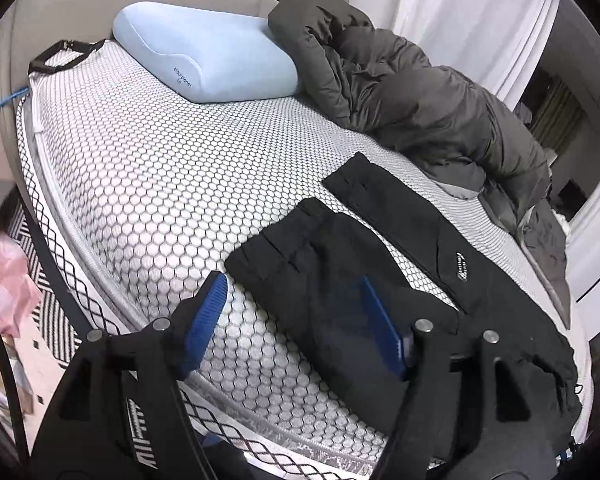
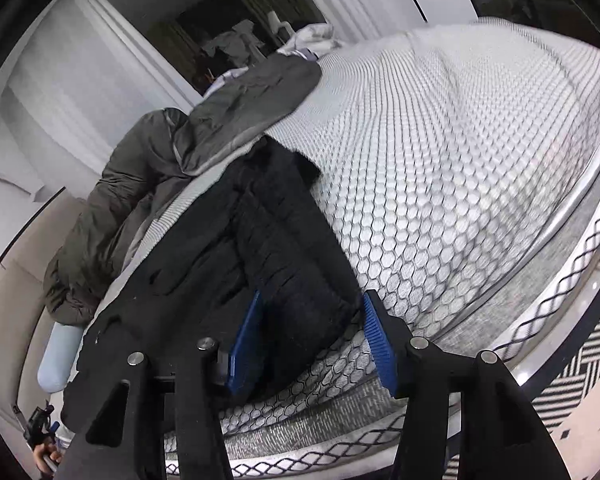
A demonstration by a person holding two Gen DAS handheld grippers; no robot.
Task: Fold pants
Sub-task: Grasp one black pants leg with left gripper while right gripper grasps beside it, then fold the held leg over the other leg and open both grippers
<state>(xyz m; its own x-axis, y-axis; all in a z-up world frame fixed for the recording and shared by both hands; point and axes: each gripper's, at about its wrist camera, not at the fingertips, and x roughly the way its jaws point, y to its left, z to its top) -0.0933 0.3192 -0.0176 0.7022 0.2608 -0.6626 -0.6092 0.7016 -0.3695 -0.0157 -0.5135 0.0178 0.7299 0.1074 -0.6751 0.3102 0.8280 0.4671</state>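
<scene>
Black pants (image 1: 420, 240) lie partly folded on the honeycomb-patterned mattress (image 1: 140, 160), near its front edge. My left gripper (image 1: 296, 308) hovers open above one end of them: its left blue pad is over bare mattress and its right one over the black cloth, neither pressing. In the right wrist view the pants (image 2: 260, 220) run away from me in a long strip. My right gripper (image 2: 312, 320) is open, with the near end of the strip between its blue pads and a gap left on the right side.
A pale blue pillow (image 1: 204, 52) and a crumpled dark grey quilt (image 1: 400, 92) occupy the head and far side of the bed. The mattress edge has black netting. A striped rug (image 2: 580, 380) covers the floor beside it. Pink cloth (image 1: 4, 280) lies at the left.
</scene>
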